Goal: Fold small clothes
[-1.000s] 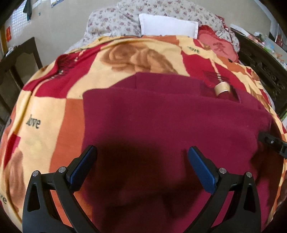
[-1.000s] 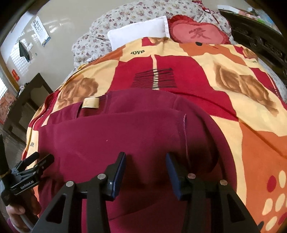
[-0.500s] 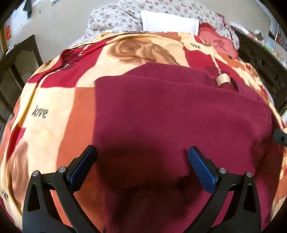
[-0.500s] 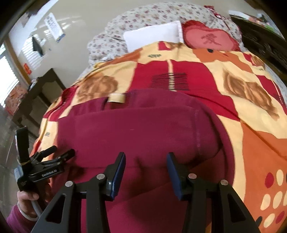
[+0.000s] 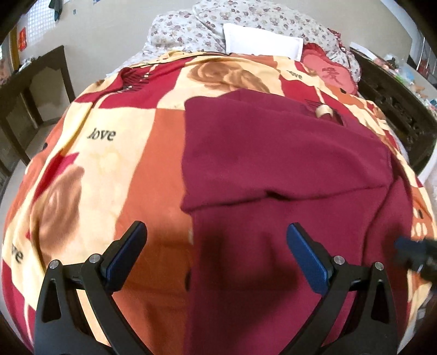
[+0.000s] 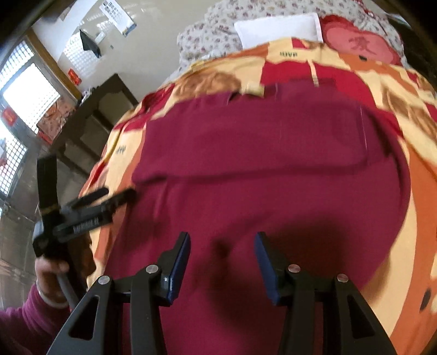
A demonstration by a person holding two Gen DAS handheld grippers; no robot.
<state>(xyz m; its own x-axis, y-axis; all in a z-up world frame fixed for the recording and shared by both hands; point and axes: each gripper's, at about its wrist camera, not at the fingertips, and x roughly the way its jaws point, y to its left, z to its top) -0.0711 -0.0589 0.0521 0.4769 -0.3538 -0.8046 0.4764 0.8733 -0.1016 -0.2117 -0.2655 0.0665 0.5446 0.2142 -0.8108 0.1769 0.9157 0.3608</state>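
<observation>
A dark red garment (image 5: 273, 163) lies flat on the patterned blanket (image 5: 109, 169), its far part folded over the near part, with a fold edge across the middle. A tan label (image 5: 323, 111) shows at its far edge. My left gripper (image 5: 215, 245) is open and empty, above the garment's near left edge. My right gripper (image 6: 222, 259) is open and empty, above the garment's (image 6: 259, 153) near part. The left gripper also shows in the right wrist view (image 6: 117, 198), at the garment's left side.
A white pillow (image 5: 262, 45), a floral quilt (image 5: 245, 21) and a red heart cushion (image 5: 331, 75) lie at the head of the bed. Dark wooden furniture (image 5: 35, 90) stands to the left and a carved dark bed frame (image 5: 396, 109) to the right.
Both grippers have pulled back toward the near edge and risen. The left gripper has shifted left, so more blanket shows beside the garment. The garment's fold edge has come into view.
</observation>
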